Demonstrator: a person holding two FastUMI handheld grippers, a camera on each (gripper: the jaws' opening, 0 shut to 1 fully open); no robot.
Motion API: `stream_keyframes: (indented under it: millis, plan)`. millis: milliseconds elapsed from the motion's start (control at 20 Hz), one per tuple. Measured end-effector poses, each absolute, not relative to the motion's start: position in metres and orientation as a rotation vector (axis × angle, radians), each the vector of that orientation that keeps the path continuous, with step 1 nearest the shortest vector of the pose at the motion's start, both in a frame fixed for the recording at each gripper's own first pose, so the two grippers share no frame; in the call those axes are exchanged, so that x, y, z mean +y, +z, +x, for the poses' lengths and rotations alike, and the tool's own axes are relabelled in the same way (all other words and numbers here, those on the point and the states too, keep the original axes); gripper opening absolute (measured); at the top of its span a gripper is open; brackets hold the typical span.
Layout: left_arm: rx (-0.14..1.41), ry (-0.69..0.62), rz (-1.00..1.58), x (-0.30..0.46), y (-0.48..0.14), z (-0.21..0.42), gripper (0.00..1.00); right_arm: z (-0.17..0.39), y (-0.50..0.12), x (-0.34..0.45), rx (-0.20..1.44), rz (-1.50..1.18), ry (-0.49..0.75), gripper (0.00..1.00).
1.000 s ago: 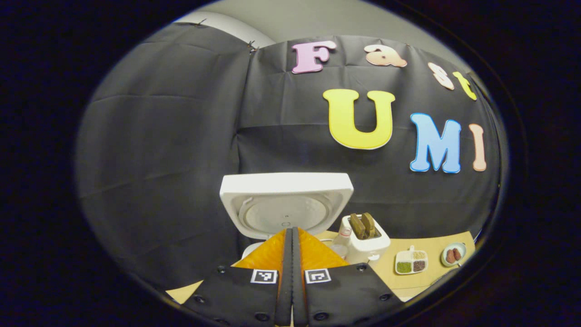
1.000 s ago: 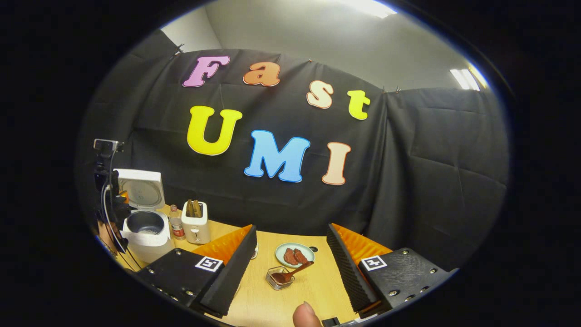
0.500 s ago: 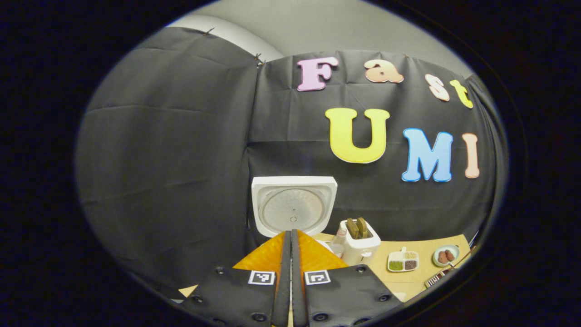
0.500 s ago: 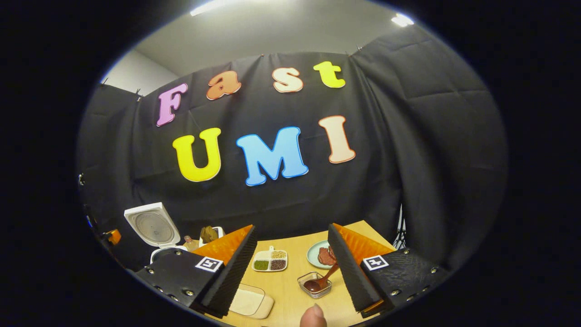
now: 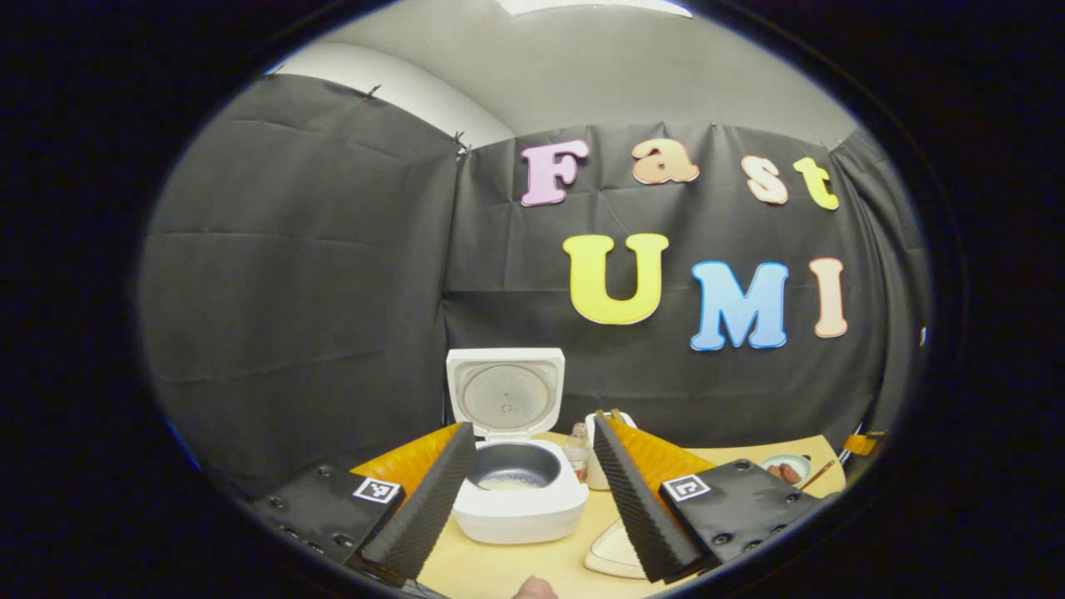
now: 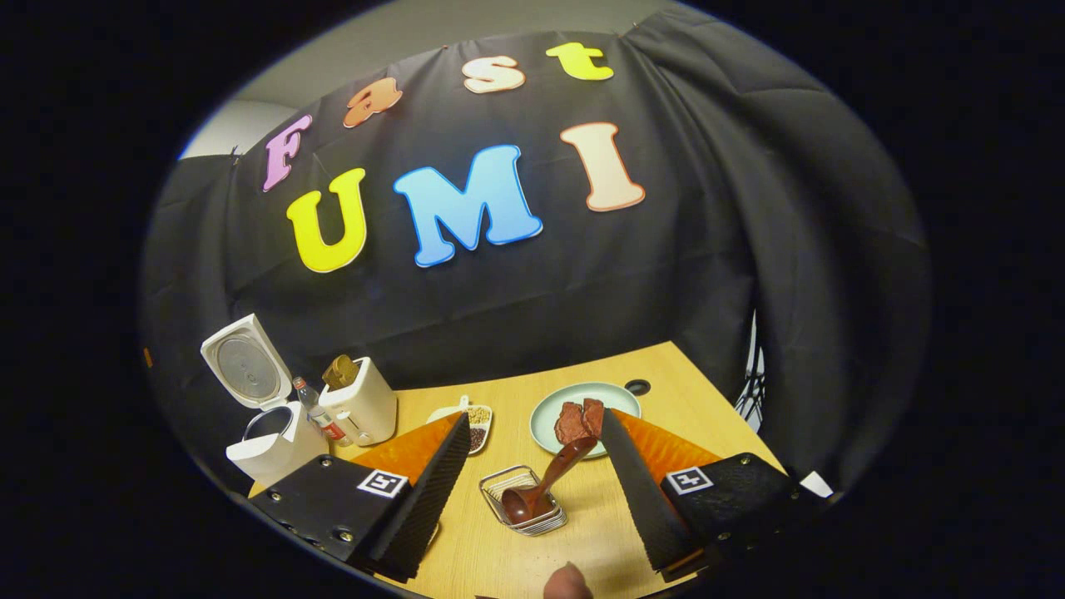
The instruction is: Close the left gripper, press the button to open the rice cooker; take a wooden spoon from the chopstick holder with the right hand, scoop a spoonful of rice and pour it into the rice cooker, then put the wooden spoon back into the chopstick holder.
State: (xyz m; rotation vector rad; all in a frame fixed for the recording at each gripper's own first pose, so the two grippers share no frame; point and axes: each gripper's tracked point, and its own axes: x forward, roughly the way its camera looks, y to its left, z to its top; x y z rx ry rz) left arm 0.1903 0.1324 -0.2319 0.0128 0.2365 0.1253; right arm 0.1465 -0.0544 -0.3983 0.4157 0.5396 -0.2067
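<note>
White and square, the rice cooker sat at the lower middle of the left gripper view with its lid standing upright behind the dark inner pot, where a pale layer of rice lay at the bottom. It showed between the fingers of the left gripper, which were spread wide and held nothing. Just right of the cooker stood a small bottle and a white toaster, partly hidden by the right-hand finger. A pale board lay on the wooden table near the lower edge, and a plate with brown pieces sat far off at the lower right.

In the right gripper view, the right gripper hung over the table with its fingers also wide apart and empty. Between them, low in the frame, a wire chopstick holder lay on the table with the wooden spoon resting in it, bowl down and handle slanting up to the right toward a pale green plate of brown pieces. A divided dish of grains sat just left of that plate. At the lower left stood the open rice cooker, the bottle and the toaster in a row. A fingertip showed at the bottom edge.
</note>
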Motion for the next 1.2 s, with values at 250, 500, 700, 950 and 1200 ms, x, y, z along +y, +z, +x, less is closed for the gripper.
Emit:
stream_keyframes:
  millis: [250, 500, 700, 950, 1200]
  plan:
    - [0.274, 0.184, 0.085, 0.106, -0.207, 0.129, 0.98, 0.162, -0.483, -0.064, 0.632, 0.500, -0.156, 0.90]
    - [0.308, 0.189, 0.155, 0.084, -0.196, 0.097, 0.98, 0.181, -0.517, -0.040, 0.690, 0.638, -0.068, 0.78]
    - [0.313, 0.197, 0.139, 0.076, -0.191, 0.082, 0.97, 0.191, -0.527, -0.026, 0.717, 0.666, -0.067, 0.34]
    - [0.296, 0.201, 0.159, 0.085, -0.180, 0.064, 0.95, 0.186, -0.514, -0.015, 0.769, 0.659, -0.054, 0.18]
    - [0.269, 0.198, 0.086, 0.109, -0.176, 0.052, 0.99, 0.175, -0.466, -0.010, 0.747, 0.620, -0.040, 0.18]
